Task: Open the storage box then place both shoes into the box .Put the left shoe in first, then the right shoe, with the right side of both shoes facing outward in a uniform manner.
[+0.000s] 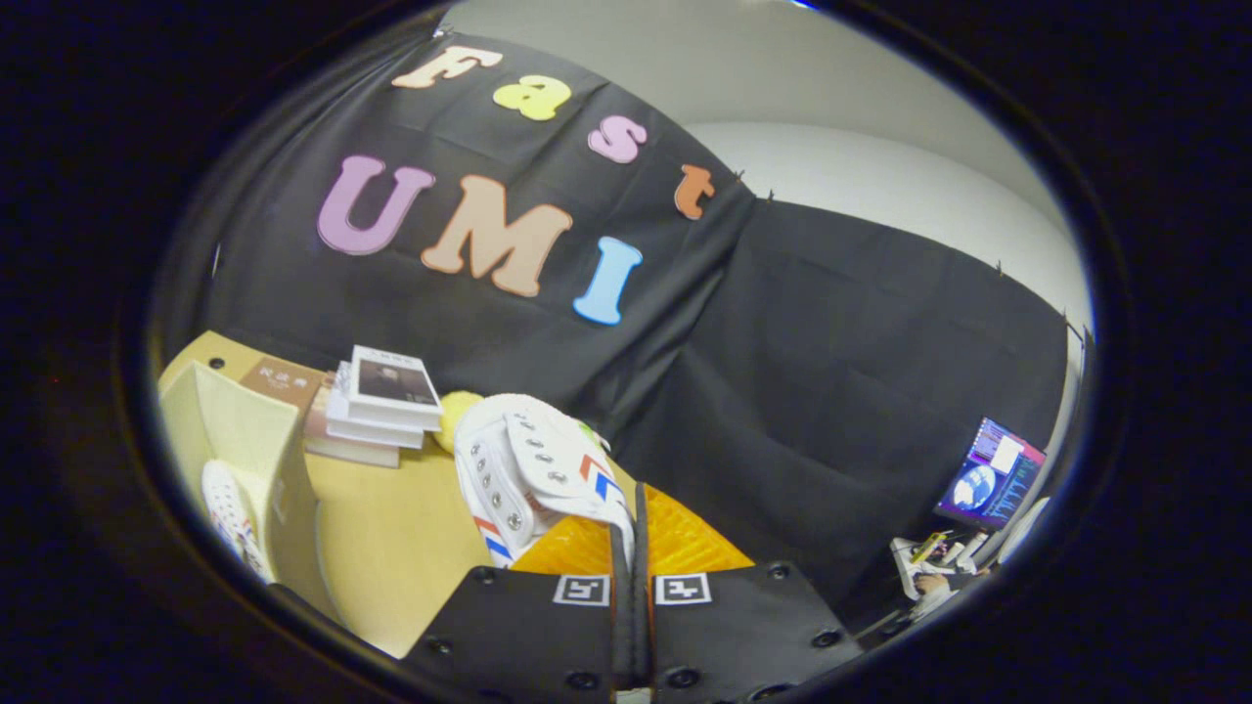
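Observation:
My gripper point(629, 518) is shut on the edge of a white lace-up shoe point(533, 460) with red and blue stripes. The shoe hangs tilted above the wooden table point(391, 557), its eyelets facing me, just ahead of the fingers. To the left stands the open cream storage box point(254, 440). Another white shoe point(230, 513) with the same stripes lies inside it, partly hidden by the box wall.
A stack of books point(381, 401) sits on the table behind the box, and a yellow soft object point(456, 409) peeks out behind the held shoe. Far right, past the black cloth, a laptop point(990, 474) glows beside a person's hand point(934, 584).

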The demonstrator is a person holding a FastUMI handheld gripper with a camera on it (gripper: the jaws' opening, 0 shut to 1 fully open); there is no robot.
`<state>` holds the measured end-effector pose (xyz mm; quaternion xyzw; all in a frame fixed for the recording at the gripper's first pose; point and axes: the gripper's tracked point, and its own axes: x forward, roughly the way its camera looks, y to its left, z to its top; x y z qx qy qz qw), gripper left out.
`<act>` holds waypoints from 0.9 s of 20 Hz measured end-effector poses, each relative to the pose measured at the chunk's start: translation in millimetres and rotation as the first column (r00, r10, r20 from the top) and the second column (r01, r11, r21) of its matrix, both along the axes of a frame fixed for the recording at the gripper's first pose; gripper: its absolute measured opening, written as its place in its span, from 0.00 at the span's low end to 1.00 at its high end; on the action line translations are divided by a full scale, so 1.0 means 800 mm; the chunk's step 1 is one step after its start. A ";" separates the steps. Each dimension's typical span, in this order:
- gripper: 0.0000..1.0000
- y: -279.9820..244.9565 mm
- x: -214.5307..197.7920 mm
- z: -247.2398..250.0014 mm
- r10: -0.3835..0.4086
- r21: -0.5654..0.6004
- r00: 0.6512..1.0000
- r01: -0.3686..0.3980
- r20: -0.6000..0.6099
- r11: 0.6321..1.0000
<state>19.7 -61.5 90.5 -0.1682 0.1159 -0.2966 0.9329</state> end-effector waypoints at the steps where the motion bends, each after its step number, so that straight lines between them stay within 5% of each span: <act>1: 0.03 0.021 0.000 0.014 0.032 0.000 0.999 -0.032 0.020 0.999; 11: 0.03 0.236 0.032 0.030 0.363 0.083 0.928 -0.369 0.084 0.926; 18: 0.03 0.307 0.065 -0.055 0.433 0.208 0.901 -0.420 -0.019 0.883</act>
